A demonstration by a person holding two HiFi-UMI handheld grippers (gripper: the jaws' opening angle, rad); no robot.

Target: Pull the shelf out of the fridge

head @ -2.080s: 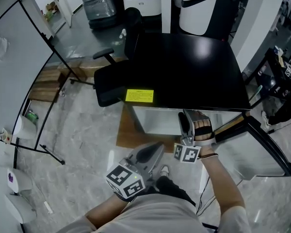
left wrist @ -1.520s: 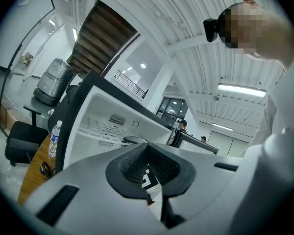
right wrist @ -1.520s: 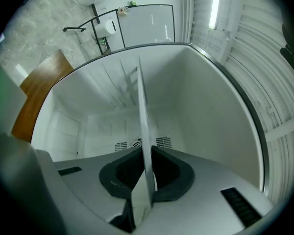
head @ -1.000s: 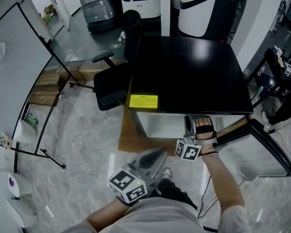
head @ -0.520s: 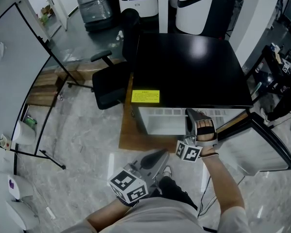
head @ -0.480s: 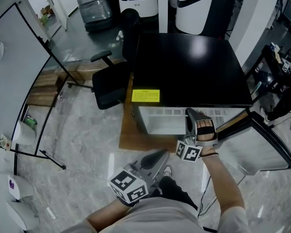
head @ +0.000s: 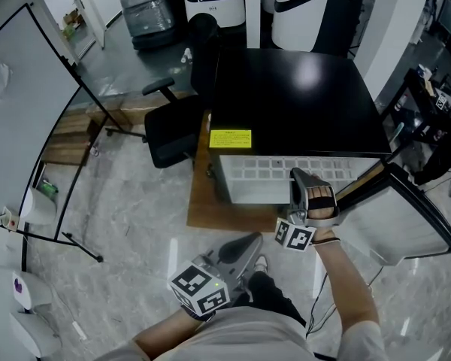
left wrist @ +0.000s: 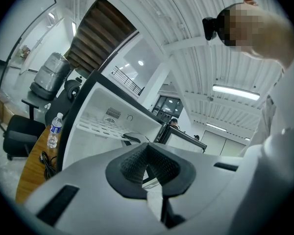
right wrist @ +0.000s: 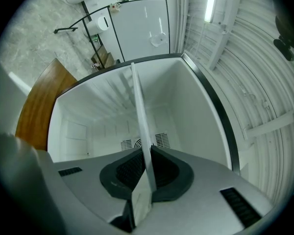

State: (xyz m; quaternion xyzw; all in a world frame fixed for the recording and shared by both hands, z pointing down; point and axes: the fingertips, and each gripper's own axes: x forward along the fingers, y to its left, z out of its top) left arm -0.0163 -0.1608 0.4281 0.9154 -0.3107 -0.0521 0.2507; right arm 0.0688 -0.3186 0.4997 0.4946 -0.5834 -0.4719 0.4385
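Note:
A small black fridge [head: 293, 104] stands open, its door [head: 406, 209] swung out to the right. The white slotted shelf [head: 263, 175] sticks out of the front opening. My right gripper [head: 304, 190] is shut on the shelf's front edge near its right end. In the right gripper view the shelf [right wrist: 139, 111] runs edge-on between the pads of that gripper [right wrist: 146, 168] into the white fridge interior [right wrist: 186, 106]. My left gripper [head: 237, 250] hangs low near my body, away from the fridge, shut on nothing [left wrist: 147, 163]. Its view shows the shelf [left wrist: 95, 126] from the side.
A black office chair [head: 173, 126] stands at the fridge's left. A yellow label [head: 231, 138] sits on the fridge's front left corner. A wooden board [head: 210, 209] lies on the floor below the opening. A water bottle [left wrist: 54, 130] stands to the left.
The shelf has slid further out of the fridge toward me, with my right gripper drawing back along with it. My left gripper has stayed where it was.

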